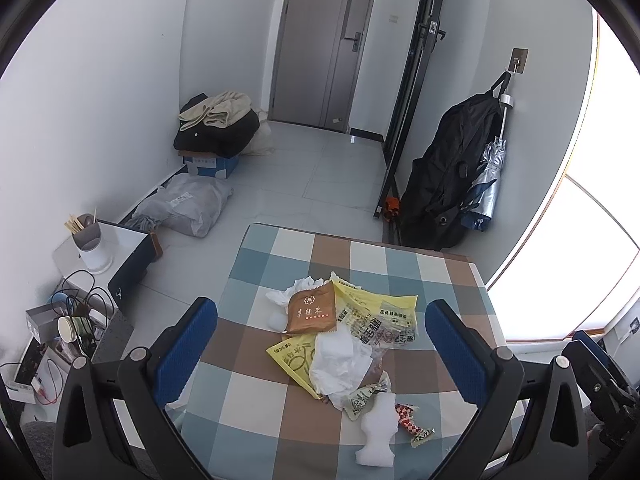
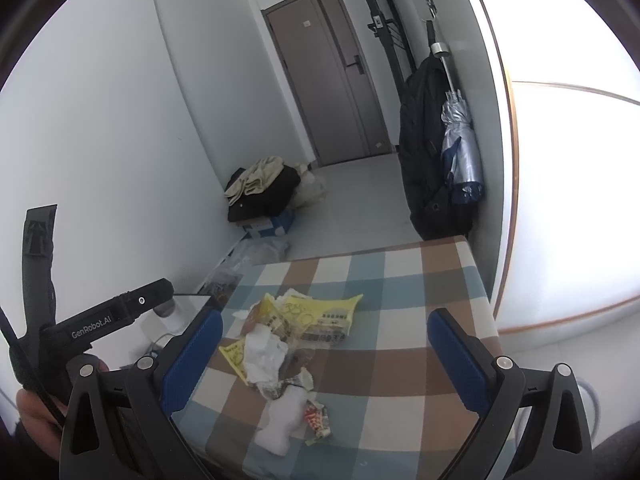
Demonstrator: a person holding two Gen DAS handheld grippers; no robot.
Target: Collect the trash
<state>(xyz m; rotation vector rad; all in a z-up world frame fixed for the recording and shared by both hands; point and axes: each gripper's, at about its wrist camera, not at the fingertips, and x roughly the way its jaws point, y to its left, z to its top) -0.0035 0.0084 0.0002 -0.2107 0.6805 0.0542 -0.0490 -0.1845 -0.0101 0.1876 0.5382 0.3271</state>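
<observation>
Checkered cloth in blue, brown and cream covers the table [image 1: 280, 432] filling the lower half of both views. Grey door [image 1: 324, 40] sits top centre, with a black bag [image 1: 444, 176] hanging at the right wall beside a silver umbrella [image 1: 486, 182]. Clothes pile [image 1: 216, 124] is on a box at middle left. Trash heap [image 1: 340, 336] lies mid-table in the lower centre: yellow wrappers [image 1: 376, 312], a brown packet [image 1: 310, 308], crumpled white tissue [image 1: 340, 364], white foam piece [image 1: 378, 428], small red candy wrapper [image 1: 412, 424]. Left gripper [image 1: 320, 344] and right gripper [image 2: 324, 356] both have fingers spread wide, holding nothing, hovering above the heap.
</observation>
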